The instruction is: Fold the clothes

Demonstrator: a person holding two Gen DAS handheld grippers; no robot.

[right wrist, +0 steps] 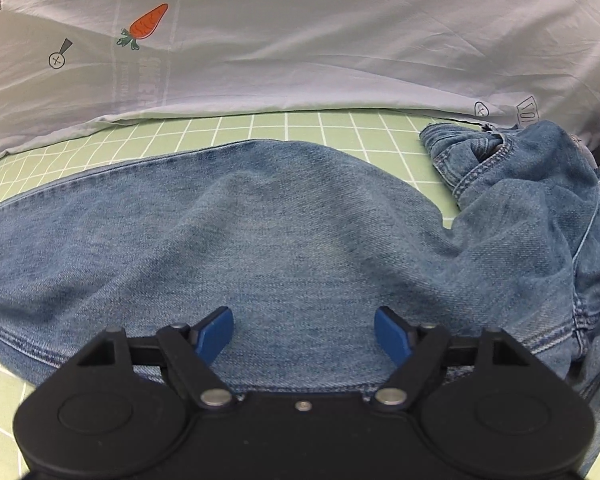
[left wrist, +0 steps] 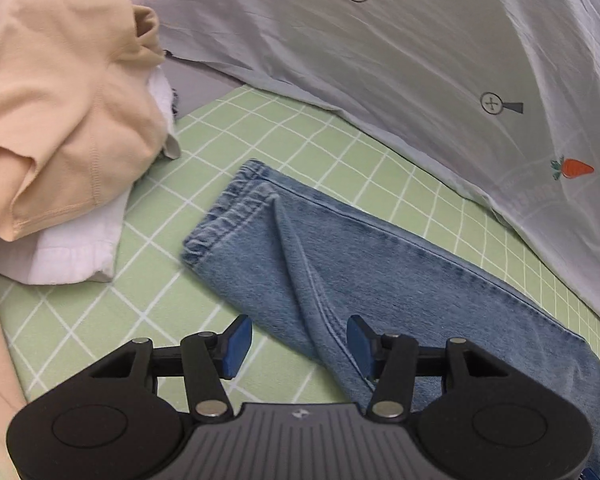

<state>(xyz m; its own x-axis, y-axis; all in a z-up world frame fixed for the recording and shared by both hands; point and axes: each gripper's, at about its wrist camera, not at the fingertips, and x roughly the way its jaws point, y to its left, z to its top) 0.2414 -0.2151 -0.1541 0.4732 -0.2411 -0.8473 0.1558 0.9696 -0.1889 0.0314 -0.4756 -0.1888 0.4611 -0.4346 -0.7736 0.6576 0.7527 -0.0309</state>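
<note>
green checked sheet (left wrist: 340, 168), pale printed bedding (right wrist: 340, 40)

Jeans (right wrist: 284, 220): faded blue denim, rough twill w/ raised stitched seams. Sheet (left wrist: 320, 168) is matt green cloth w/ white grid; quilt (right wrist: 340, 40) thin, smooth, creased pale fabric. Grippers: matt black plastic, blue pads (left wrist: 236, 344), shiny metal pins.

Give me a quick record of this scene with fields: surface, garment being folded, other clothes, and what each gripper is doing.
surface: green checked mat
garment: blue jeans lying on the mat, leg hem towards the pile, waist end bunched
other clothes: beige top on white folded cloth
backdrop: pale sheet with carrot print
left gripper: open, over the jeans leg, holding nothing
right gripper: open, over the jeans, holding nothing
</note>
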